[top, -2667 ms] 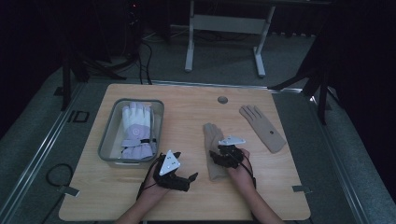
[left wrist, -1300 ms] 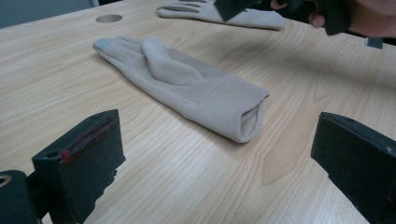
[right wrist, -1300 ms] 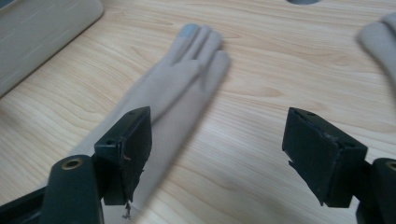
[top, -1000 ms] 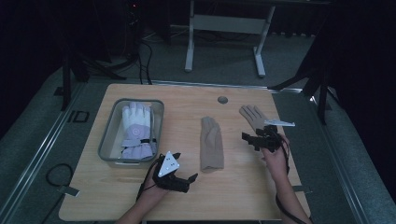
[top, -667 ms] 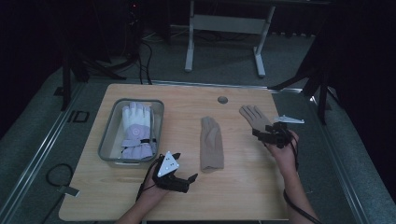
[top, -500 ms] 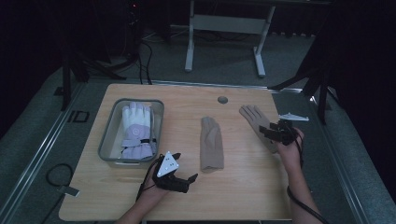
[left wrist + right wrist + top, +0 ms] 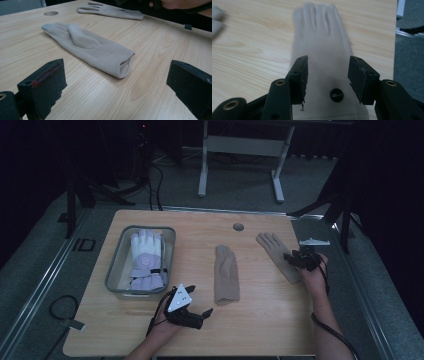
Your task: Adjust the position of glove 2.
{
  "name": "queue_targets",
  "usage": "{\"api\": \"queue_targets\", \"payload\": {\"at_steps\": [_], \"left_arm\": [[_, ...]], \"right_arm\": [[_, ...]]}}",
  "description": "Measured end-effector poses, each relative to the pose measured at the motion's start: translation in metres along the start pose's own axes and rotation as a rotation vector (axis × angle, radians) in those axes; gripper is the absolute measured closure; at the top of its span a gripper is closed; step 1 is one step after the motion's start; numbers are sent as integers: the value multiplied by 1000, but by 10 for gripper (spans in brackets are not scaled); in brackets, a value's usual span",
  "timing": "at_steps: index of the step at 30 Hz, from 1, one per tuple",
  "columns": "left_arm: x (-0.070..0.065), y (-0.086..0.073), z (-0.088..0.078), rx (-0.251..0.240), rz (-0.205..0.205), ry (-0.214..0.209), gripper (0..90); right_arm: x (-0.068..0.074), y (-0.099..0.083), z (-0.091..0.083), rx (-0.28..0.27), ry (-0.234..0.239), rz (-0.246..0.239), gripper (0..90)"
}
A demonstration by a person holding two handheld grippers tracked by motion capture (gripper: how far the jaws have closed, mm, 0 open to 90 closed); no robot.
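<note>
Beige right glove (image 7: pixel 322 47) lies between the right gripper's (image 7: pixel 327 72) half-closed, still narrowing jaws, not yet pinched; closing too high could miss the thin cloth. Left gripper (image 7: pixel 192 312) gapes empty.

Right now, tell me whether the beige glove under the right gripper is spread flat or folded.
Spread flat. The far beige glove lies palm-flat on the table, its fingers stretched out beyond the right gripper.

A tray (image 7: pixel 114 275) is set at the left of the surface (image 7: pixel 260 320), a glove (image 7: pixel 146 260) laid in it. Two more gloves are laid flat: one (image 7: pixel 226 274) at the centre, one (image 7: pixel 277 252) to its right.
</note>
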State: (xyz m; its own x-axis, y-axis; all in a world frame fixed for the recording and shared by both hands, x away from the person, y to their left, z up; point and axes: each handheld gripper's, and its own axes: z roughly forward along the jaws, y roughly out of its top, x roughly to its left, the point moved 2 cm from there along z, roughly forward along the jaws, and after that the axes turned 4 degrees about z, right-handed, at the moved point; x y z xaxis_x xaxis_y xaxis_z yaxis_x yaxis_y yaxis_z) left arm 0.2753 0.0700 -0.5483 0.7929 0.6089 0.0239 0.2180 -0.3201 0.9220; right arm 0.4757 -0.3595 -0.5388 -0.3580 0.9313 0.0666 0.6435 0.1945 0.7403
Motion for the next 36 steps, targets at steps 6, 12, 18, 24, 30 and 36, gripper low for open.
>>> {"api": "queue_targets", "payload": {"at_steps": [6, 12, 18, 24, 30, 36], "left_arm": [[0, -1, 1, 1, -4, -7, 25], [-1, -1, 0, 2, -3, -6, 25], [-2, -1, -1, -1, 0, -8, 25], [-1, 0, -1, -4, 0, -4, 25], [-2, 0, -1, -2, 6, -3, 25], [-1, 2, -2, -11, 8, 1, 25]], "right_arm": [[-1, -7, 13, 26, -10, -44, 471], [-2, -14, 19, 50, 13, -62, 557], [1, -12, 17, 71, 4, 23, 811], [12, -7, 14, 64, -4, 126, 836], [26, 3, 3, 9, 17, 256, 843], [45, 17, -22, -44, -15, 265, 844]]}}
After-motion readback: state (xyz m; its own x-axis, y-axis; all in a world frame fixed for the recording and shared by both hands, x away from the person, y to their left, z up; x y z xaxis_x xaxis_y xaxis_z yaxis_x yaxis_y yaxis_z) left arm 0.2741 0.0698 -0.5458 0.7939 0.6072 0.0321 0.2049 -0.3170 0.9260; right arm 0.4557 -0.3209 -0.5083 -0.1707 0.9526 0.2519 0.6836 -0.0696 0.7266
